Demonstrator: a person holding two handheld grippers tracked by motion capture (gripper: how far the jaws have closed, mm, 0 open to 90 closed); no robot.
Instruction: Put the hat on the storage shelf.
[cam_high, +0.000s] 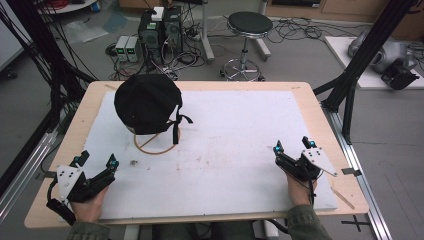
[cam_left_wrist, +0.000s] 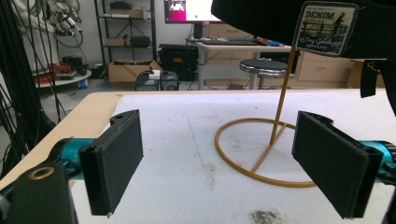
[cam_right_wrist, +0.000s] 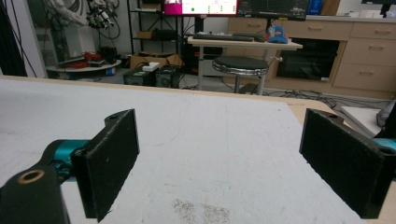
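The black cap (cam_high: 146, 103) sits on a thin gold wire stand (cam_high: 159, 142) at the far left of the white mat (cam_high: 240, 145) that covers the bench (cam_high: 80, 120). It perches on the stand's upright rod, crown up, with a strap (cam_high: 176, 131) hanging off its near right side toward the ring base. In the left gripper view I can see a woven patch (cam_left_wrist: 328, 28) on it, lettered "DENIM", and the rod (cam_left_wrist: 283, 95) running up beneath it.

I judge the cap light and soft: cloth that will fold and sag wherever I pinch it, with nothing rigid to lever against. The stand looks slender and easy to tip, so any sideways drag would likely take it along. I'd pinch the lower edge of the cap, or the brim if it faces me, which I cannot tell, and lift straight up off the rod. The dangling strap could snag the wire.

My left tongs (cam_high: 97, 161) are spread wide, empty, low at the near left corner, aimed at the stand's base, near it but not touching. My right tongs (cam_high: 292, 146) are also spread and empty, at the near right, well apart from the cap.
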